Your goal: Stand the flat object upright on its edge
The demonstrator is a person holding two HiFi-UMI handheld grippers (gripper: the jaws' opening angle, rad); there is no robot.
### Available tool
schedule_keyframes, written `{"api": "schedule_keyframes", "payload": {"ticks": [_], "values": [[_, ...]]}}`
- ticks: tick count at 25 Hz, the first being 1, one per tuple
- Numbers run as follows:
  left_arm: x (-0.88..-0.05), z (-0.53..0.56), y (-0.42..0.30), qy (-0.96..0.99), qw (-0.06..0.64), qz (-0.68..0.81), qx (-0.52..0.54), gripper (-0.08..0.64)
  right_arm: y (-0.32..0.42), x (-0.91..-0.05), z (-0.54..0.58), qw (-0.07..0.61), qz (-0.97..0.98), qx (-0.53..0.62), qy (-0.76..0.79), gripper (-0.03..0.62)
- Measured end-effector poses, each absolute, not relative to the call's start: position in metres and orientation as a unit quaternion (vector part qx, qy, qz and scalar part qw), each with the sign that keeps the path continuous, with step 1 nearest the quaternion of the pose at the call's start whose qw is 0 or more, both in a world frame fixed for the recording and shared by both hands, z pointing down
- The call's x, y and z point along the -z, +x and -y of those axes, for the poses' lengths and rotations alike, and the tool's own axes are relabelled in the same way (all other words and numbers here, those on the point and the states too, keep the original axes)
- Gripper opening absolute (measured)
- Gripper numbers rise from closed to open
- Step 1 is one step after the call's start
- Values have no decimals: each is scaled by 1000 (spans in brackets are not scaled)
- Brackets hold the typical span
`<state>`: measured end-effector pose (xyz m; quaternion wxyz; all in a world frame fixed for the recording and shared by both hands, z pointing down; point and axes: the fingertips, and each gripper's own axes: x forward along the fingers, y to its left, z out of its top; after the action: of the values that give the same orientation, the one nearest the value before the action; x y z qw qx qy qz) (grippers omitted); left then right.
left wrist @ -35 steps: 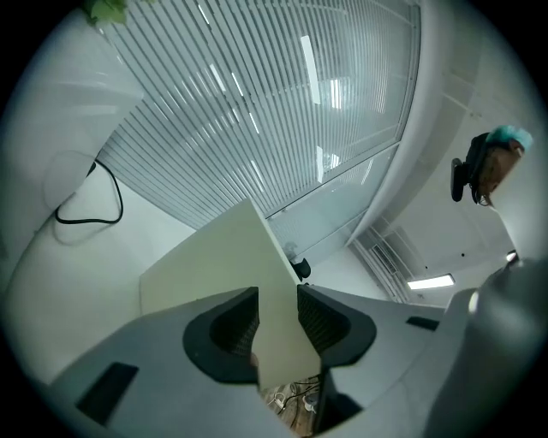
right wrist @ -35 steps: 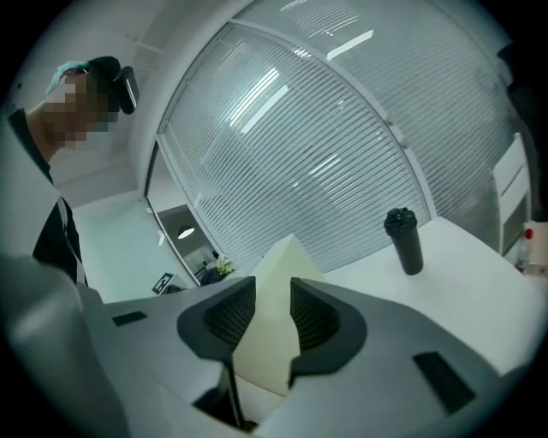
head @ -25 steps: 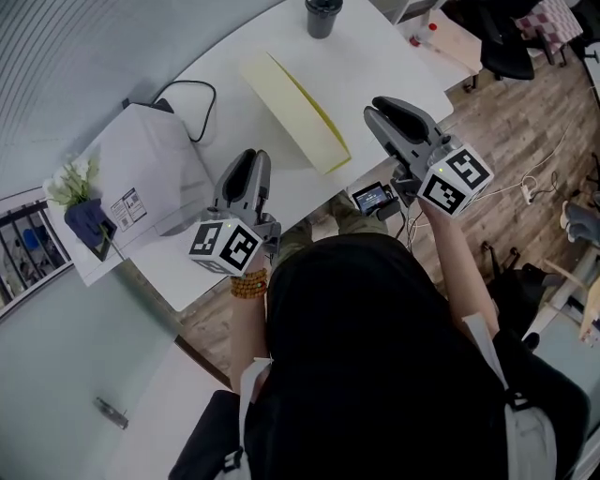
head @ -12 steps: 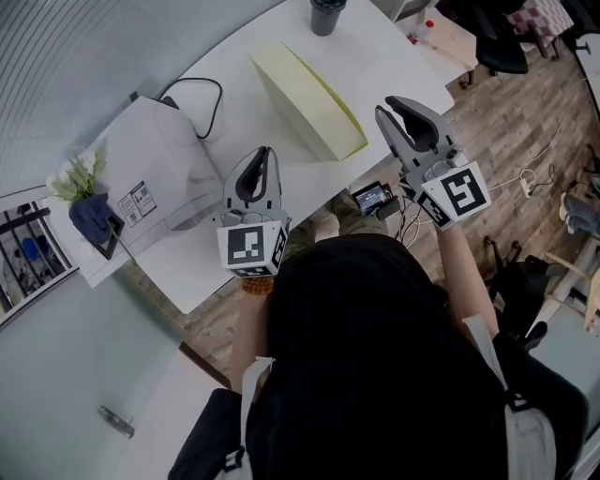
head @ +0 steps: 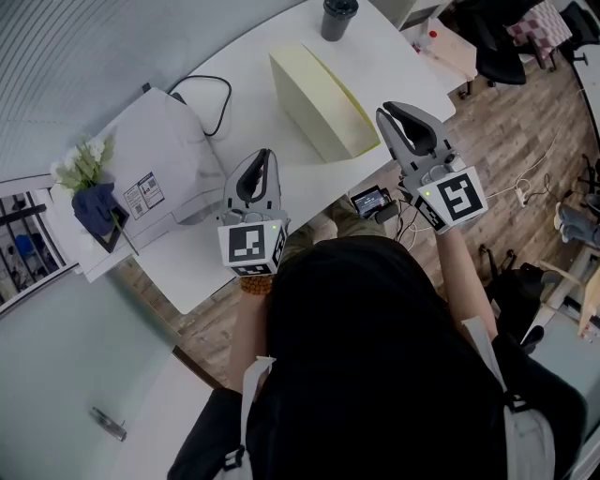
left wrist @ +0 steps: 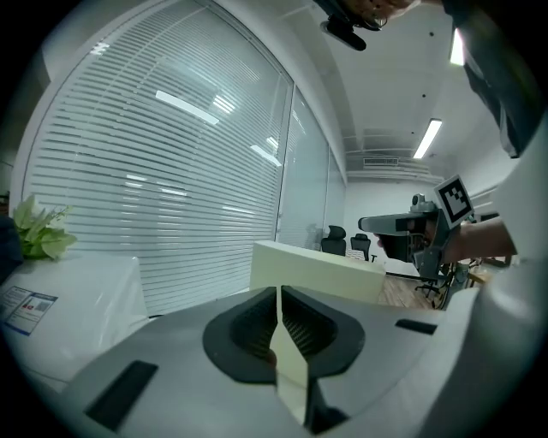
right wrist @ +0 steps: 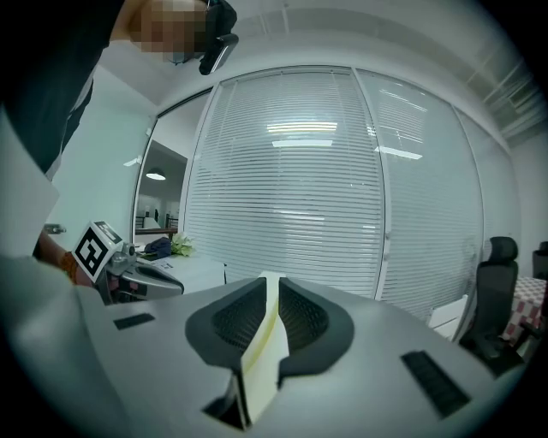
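The flat object (head: 323,89) is a pale yellow slab that stands on its long edge on the white table (head: 253,122); in the left gripper view the slab (left wrist: 317,269) rises just beyond the jaws. My left gripper (head: 263,155) hovers over the table's near edge, short of the slab, shut with nothing in it (left wrist: 280,295). My right gripper (head: 396,111) hangs off the table's right edge, apart from the slab. Its jaws (right wrist: 272,287) are closing, with a thin gap left and nothing between them.
A white bag with a label (head: 155,178) and a black cable (head: 211,94) lie left of the slab. A dark cup (head: 337,17) stands behind it, flowers (head: 84,164) at far left. A small screen device (head: 372,200) sits below the table edge, office chairs (head: 502,42) on the wooden floor.
The left jaws have closed fully and the right jaws have narrowed. Both grippers drew slightly back toward me. The slab has stayed upright on the table.
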<state>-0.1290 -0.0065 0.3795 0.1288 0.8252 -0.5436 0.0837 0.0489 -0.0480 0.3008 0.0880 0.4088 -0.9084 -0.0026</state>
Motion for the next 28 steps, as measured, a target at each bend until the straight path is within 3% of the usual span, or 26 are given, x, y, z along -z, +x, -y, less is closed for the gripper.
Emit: {"api": "schedule_keyframes", "payload": {"ticks": [16, 28], "values": [[-383, -2, -140, 816, 137, 555, -82, 21, 38, -317, 59, 126, 910, -20, 395, 21], [-386, -1, -138, 803, 145, 571, -90, 21, 38, -312, 72, 112, 917, -20, 383, 17]]}}
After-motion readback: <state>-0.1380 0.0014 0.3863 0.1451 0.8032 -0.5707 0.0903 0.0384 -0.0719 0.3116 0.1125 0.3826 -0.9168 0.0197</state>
